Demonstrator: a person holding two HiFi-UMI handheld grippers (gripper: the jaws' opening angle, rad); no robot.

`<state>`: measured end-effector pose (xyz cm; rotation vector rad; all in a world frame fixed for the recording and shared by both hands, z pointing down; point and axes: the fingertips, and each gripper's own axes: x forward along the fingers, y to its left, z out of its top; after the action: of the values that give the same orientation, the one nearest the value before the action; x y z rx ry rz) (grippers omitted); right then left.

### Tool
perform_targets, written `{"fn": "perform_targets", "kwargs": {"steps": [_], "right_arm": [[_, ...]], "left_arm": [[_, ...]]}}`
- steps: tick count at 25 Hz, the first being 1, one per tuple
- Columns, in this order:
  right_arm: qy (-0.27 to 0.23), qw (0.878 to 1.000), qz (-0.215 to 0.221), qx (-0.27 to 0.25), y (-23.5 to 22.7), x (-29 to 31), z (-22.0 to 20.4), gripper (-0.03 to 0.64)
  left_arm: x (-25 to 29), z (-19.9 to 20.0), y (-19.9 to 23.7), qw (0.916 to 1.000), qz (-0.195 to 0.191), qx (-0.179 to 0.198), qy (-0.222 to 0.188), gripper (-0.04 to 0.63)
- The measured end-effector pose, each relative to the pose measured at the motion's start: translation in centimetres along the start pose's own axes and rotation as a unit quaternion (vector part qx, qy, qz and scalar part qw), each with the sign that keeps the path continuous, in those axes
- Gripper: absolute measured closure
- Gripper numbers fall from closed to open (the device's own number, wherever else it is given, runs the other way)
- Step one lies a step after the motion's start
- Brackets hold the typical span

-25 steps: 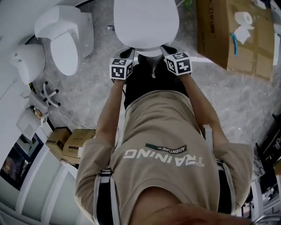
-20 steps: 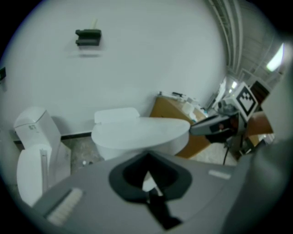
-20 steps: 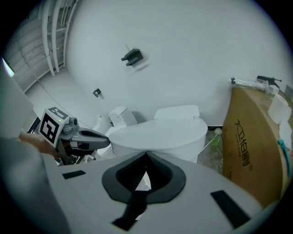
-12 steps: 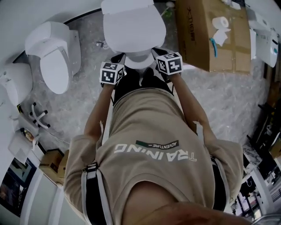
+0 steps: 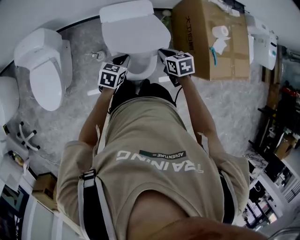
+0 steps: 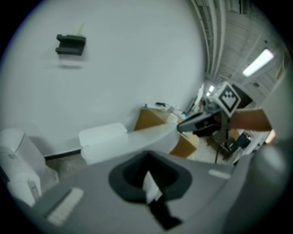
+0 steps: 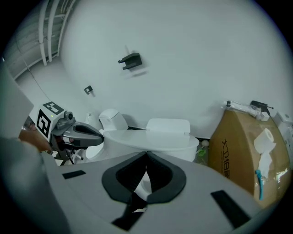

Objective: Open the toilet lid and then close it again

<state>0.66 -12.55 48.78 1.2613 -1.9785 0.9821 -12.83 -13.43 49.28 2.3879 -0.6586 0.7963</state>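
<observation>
- The toilet lid (image 5: 135, 29) lies over the bowl at the top middle of the head view, with the tank (image 5: 126, 10) behind it against the wall.
- Our left hand-held gripper (image 6: 146, 156) has its jaws pressed together, tips meeting just at the lid's front edge on its left side.
- Our right hand-held gripper (image 7: 146, 154) is likewise pressed together, at the lid's front edge on the right.
- A second ago the lid hid nearly all of the bowl; more of the front rim (image 5: 140, 71) now shows beneath it.
- Since then the toilet and both grippers have slid up and grown smaller in the head view, and the tank has come into sight.
- The cardboard box (image 5: 206, 42) beside the toilet now shows in full, with a paper roll (image 5: 220, 31) on top.
- A second toilet (image 5: 40, 70) stands well apart to the left.
</observation>
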Motion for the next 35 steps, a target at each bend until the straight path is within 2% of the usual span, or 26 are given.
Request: {"fn": "perform_targets", "kwargs": {"steps": [7,12,15,20,25,31,35], "right_arm": [[-0.008,1.0,-0.006,0.011,-0.6,-0.5,2.0,0.604],[-0.027,1.0,-0.005,-0.011,-1.1,-0.8,4.5,0.604],[-0.028,0.999,0.009,-0.02,-1.3,-1.1,5.7,0.604],[-0.044,0.998,0.034,-0.032,-1.8,-1.1,9.0,0.604],[-0.038,0.994,0.043,-0.091,-2.1,-0.9,11.3,0.604],[-0.042,0.99,0.083,-0.11,-2.2,-0.5,13.8,0.604],[-0.049,0.985,0.106,-0.127,-2.3,-0.1,15.1,0.604]], "left_arm": [[0.0,2.0,0.4,0.9999,0.012,0.005,-0.003,0.591],[-0.1,4.3,1.1,0.9982,0.055,0.021,-0.009,0.591],[-0.2,5.6,1.1,0.9966,0.078,0.025,-0.005,0.589],[-0.1,8.4,2.7,0.9948,0.092,0.043,0.01,0.589],[0.0,10.5,3.5,0.9878,0.131,0.075,0.038,0.591],[0.0,12.7,4.9,0.9819,0.163,0.08,0.053,0.592],[0.2,14.0,6.0,0.9756,0.182,0.097,0.074,0.594]]}}
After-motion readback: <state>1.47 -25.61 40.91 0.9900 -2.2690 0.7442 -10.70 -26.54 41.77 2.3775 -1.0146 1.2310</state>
